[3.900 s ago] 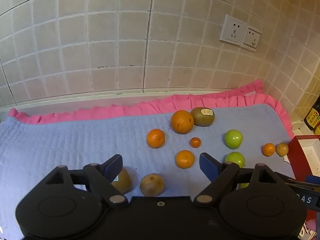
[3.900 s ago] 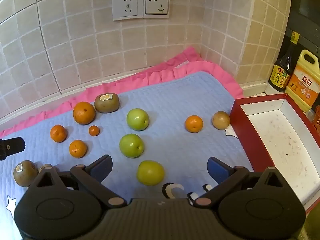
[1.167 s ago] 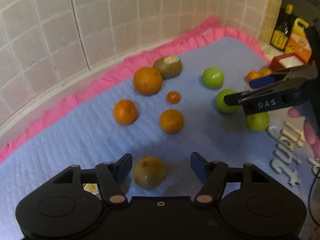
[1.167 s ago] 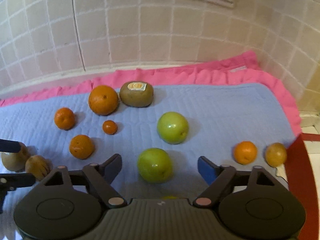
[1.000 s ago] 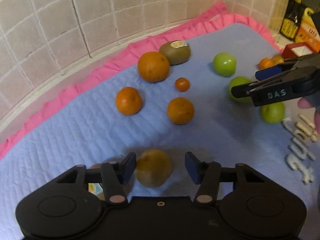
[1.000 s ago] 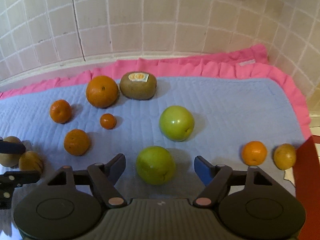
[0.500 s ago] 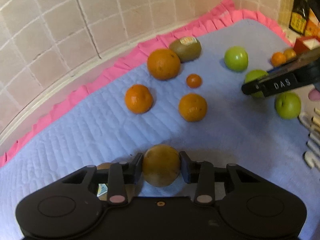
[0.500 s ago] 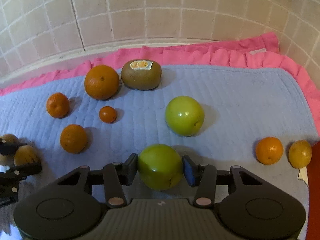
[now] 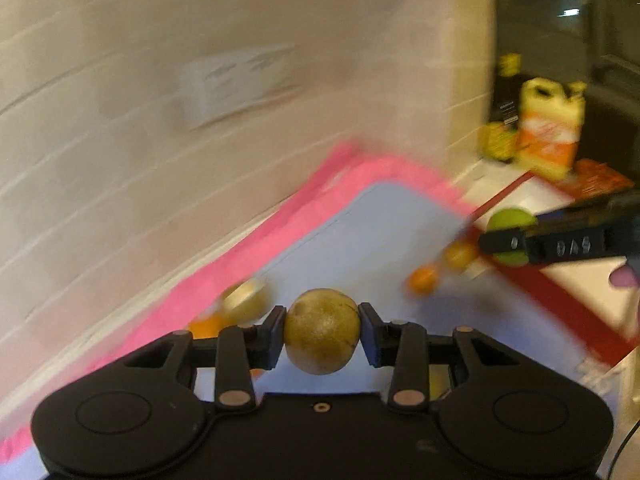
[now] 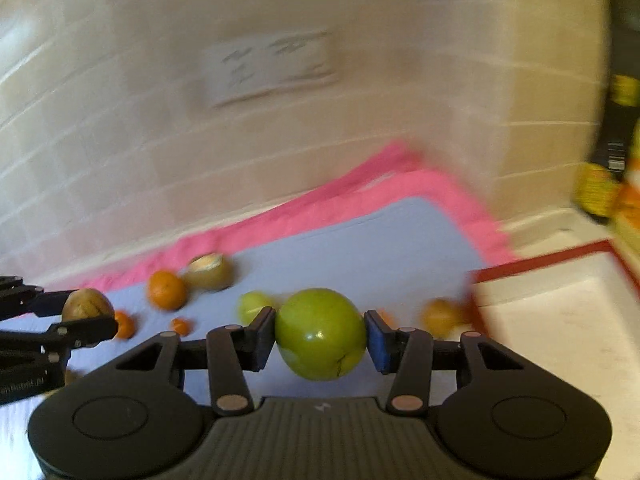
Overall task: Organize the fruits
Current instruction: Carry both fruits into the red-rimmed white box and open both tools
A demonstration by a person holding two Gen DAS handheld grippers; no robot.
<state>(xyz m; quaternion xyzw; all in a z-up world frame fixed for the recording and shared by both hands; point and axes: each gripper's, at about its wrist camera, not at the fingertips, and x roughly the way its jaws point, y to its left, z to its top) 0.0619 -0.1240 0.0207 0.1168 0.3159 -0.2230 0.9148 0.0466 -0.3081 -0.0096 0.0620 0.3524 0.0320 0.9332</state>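
My left gripper [image 9: 322, 336] is shut on a round brown-yellow fruit [image 9: 321, 331], held clear above the blue mat [image 9: 360, 232]. My right gripper [image 10: 320, 334] is shut on a green apple [image 10: 320, 334], also lifted off the mat. In the left wrist view the right gripper [image 9: 516, 238] and its green apple [image 9: 512, 220] hang over the near rim of the red box [image 9: 560, 304]. In the right wrist view the left gripper [image 10: 86, 312] with its brown fruit [image 10: 86, 305] shows at the left. Both views are blurred by motion.
Oranges [image 10: 166, 290], a kiwi [image 10: 208, 270], another green apple [image 10: 252, 306] and a brown fruit [image 10: 440, 316] lie on the pink-edged mat [image 10: 400, 184]. The white-floored red box [image 10: 560, 320] stands at the right. Bottles [image 9: 548, 136] stand behind it by the tiled wall.
Both grippers closed on their fruits, the left on the brown fruit and the right on the green apple, then lifted them off the mat and swung right toward the red box.
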